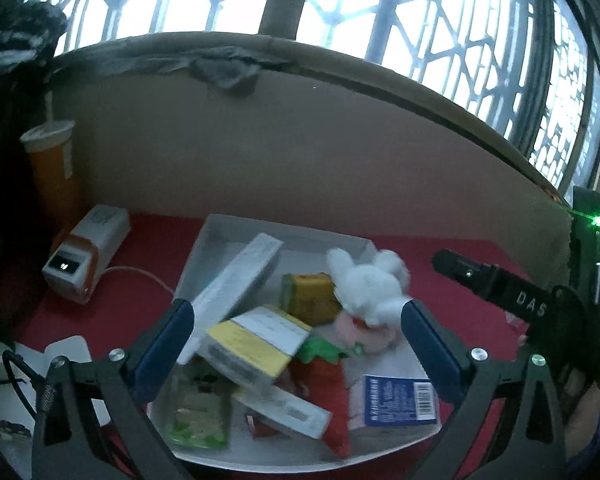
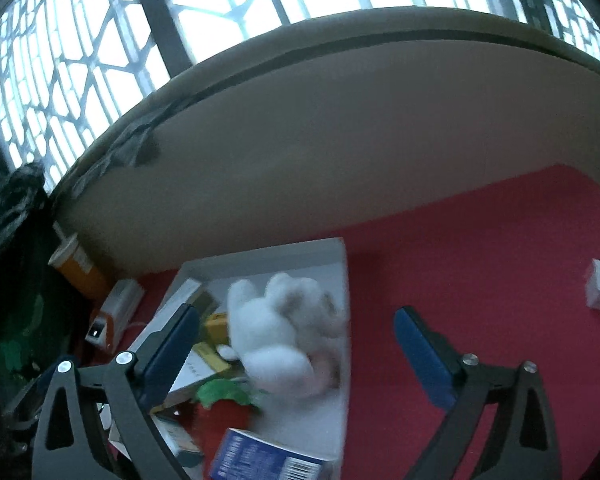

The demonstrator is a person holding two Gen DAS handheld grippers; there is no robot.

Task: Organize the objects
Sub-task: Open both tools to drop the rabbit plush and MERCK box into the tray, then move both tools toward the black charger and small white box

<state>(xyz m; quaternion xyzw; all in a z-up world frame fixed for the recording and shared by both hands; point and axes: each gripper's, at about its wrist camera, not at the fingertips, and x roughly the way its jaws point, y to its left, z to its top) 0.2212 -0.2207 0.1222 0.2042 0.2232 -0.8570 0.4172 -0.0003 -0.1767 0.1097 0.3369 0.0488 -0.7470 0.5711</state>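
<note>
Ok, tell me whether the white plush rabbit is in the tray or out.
In: the white plush rabbit lies inside the white tray, atop other items.

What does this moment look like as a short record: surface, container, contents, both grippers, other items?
surface: red mat
container: white tray, piled full
contents: white plush rabbit, carrot toy, yellow box, blue box, long white box, green packet
left gripper: open, over the tray, holding nothing
right gripper: open, at the tray's right edge, holding nothing
other items: orange cup, white device left of tray
</note>
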